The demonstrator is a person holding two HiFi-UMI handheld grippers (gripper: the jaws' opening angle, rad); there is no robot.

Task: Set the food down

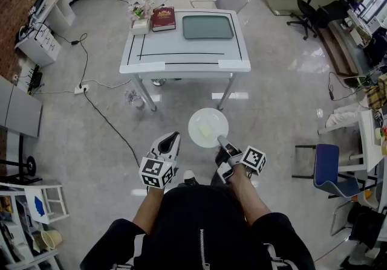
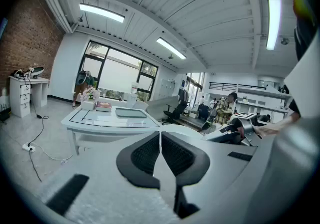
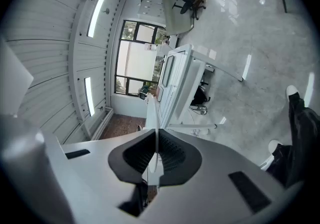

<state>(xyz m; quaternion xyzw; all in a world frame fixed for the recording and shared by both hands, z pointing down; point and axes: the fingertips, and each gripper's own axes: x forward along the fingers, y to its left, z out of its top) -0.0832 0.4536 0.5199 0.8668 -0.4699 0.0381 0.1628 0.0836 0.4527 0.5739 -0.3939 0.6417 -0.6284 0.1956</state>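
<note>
The right gripper (image 1: 222,142) clamps the rim of a plate (image 1: 196,121) carrying pale food (image 1: 208,130). The left gripper (image 1: 173,138) is clenched and empty, well short of the worktop (image 1: 184,48).

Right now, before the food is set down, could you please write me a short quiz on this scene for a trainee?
1. True or false: the left hand-held gripper is shut and holds nothing.
2. What does the right hand-held gripper grip? A: a cup. B: the rim of the white plate that carries the food. C: a spoon.
3. Fill in: on the table, a red ___ lies between the flowers and the tray.

Key: 1 true; 2 B; 3 book.
</note>
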